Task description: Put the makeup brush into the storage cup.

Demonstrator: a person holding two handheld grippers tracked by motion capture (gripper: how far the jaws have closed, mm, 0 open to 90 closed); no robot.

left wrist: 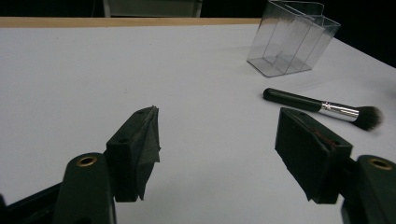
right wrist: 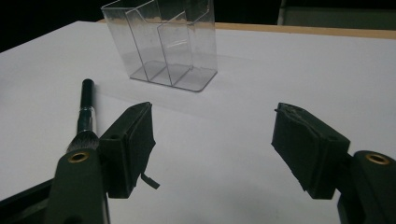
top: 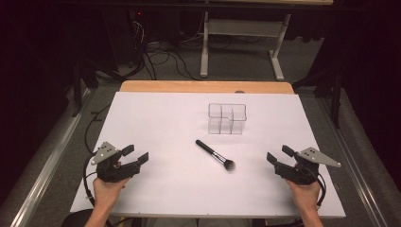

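A black-handled makeup brush [top: 215, 155] with a silver metal ferrule and a dark, fluffy bristle head lies flat on the white-topped table [top: 156, 118], roughly at the middle of its surface, the handle end pointing toward the far left and the bristles toward the near right. Just beyond the brush, near its handle end but apart from it, stands a clear plastic organiser box [top: 227, 118] divided into upright compartments; in the right claw view its compartments look bare. The left claw [top: 135, 154], a black two-jaw tool with a grey three-cornered plate on top, is held in the person's left hand [top: 108, 188] well to the left of the brush, and its jaws stand spread wide with nothing between them; in the left claw view the brush [left wrist: 322, 108] lies beyond the right-hand jaw. The right claw [top: 280, 155], held in the person's right hand [top: 305, 194], sits well to the right of the brush, likewise released and grasping nothing; in the right claw view the bristle head [right wrist: 84, 139] lies close against the left-hand jaw.
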